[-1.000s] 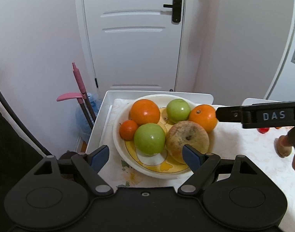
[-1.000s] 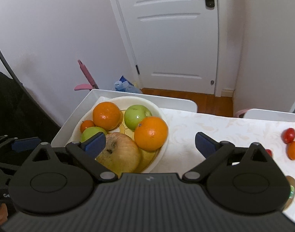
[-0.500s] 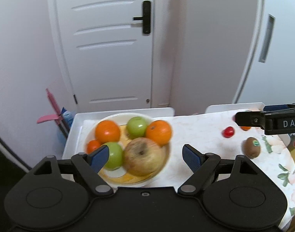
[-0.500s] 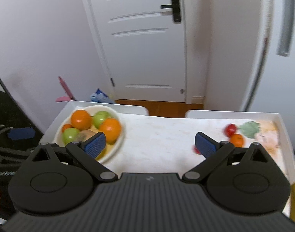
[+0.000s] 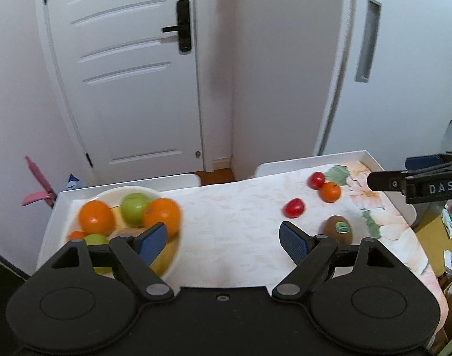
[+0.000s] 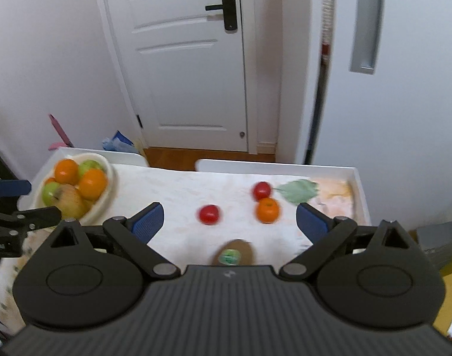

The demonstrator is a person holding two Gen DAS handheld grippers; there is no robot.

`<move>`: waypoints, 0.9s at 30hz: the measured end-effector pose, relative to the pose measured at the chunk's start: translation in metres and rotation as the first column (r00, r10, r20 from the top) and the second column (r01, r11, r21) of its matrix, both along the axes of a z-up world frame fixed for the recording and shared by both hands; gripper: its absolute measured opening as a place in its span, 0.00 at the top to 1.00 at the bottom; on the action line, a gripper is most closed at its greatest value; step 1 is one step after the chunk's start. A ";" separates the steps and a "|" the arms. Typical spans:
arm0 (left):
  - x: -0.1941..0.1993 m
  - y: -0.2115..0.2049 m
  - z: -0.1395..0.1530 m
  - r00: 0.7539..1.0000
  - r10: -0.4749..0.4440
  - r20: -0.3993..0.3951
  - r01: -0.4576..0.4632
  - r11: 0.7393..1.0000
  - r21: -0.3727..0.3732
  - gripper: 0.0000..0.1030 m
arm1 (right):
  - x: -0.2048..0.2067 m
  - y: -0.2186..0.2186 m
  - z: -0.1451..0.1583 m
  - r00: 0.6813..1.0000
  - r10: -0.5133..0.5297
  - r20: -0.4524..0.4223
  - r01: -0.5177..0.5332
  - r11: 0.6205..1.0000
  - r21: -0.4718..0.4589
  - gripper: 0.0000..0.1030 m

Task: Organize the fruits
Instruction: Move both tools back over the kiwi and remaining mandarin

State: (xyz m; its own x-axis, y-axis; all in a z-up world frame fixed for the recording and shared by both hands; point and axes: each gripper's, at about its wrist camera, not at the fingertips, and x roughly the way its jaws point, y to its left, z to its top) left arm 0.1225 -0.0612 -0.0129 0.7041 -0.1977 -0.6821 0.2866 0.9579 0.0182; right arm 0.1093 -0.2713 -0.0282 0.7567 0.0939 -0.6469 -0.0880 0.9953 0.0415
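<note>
In the left wrist view the left gripper point(image 5: 221, 234) stands wide apart and empty at lower centre, the bowl point(image 5: 169, 262) of oranges and apples at lower left, the kiwi point(image 5: 338, 229) right of centre. In the right wrist view the right gripper point(image 6: 229, 217) gapes empty (kiwi point(image 6: 233, 252) low between its fingers), two tomatoes point(image 6: 209, 214) and a small orange point(image 6: 267, 210) just above on the tablecloth point(image 6: 178, 192)

Cream bowl point(image 5: 169, 264) heaped with orange and green fruit. White tablecloth point(image 5: 235, 225) with a faint floral print. Two red tomatoes point(image 6: 209, 214), one small orange point(image 6: 267, 210), brown kiwi point(image 5: 338, 229) with a seemingly green sticker. Blue pads point(image 5: 294, 241).
</note>
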 end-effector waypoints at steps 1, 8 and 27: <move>0.000 -0.008 -0.002 1.000 -0.004 -0.003 0.004 1.000 0.001 0.16 | 0.002 -0.009 -0.002 1.000 0.005 -0.004 -0.005 1.000 -0.006 0.00; 0.006 -0.061 -0.018 0.999 -0.024 -0.034 0.024 1.000 0.008 0.16 | 0.024 -0.059 -0.019 0.997 0.066 -0.032 -0.068 0.996 -0.057 0.00; 0.037 -0.172 -0.093 0.987 -0.077 -0.140 0.086 0.994 0.061 0.17 | 0.088 -0.099 -0.086 0.934 0.333 -0.131 -0.347 0.933 -0.098 0.10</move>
